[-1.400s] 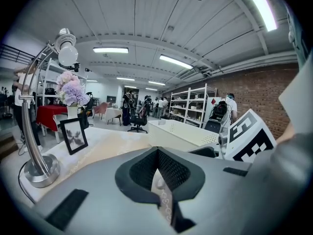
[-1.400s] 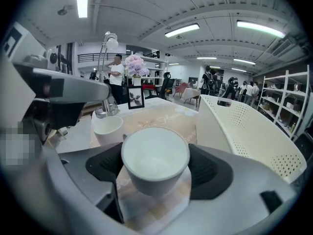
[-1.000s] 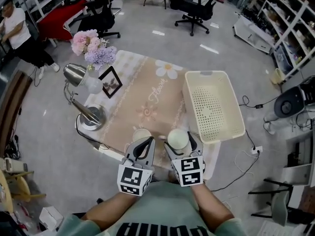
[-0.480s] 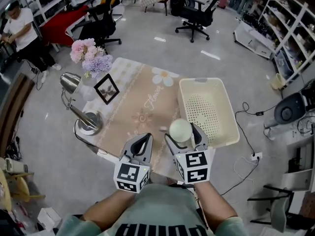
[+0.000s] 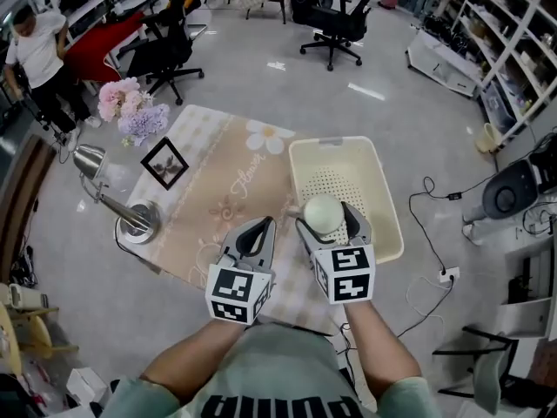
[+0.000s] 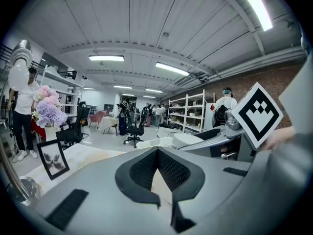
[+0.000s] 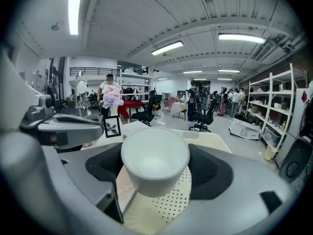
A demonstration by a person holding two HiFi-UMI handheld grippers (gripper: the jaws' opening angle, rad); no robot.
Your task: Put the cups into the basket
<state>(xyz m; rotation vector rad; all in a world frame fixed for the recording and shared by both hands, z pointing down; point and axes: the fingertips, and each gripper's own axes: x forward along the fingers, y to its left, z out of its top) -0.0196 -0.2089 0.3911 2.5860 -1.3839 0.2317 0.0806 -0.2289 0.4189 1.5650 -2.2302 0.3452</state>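
The right gripper [image 5: 327,219] is clamped on a cup [image 7: 155,161], its jaws pressing the cup's two sides. The cup sits upright between them, over the near end of the basket [image 5: 384,190], whose perforated floor shows just below it. Just to its left, the left gripper [image 5: 264,225] has its jaw tips together with nothing between them, above the cloth [image 5: 218,198]. Farther left on the cloth stand a picture frame [image 5: 164,163], a lamp [image 5: 113,203] and flowers [image 5: 130,111]. The cup is plain white, round and open-topped, and narrows toward its base.
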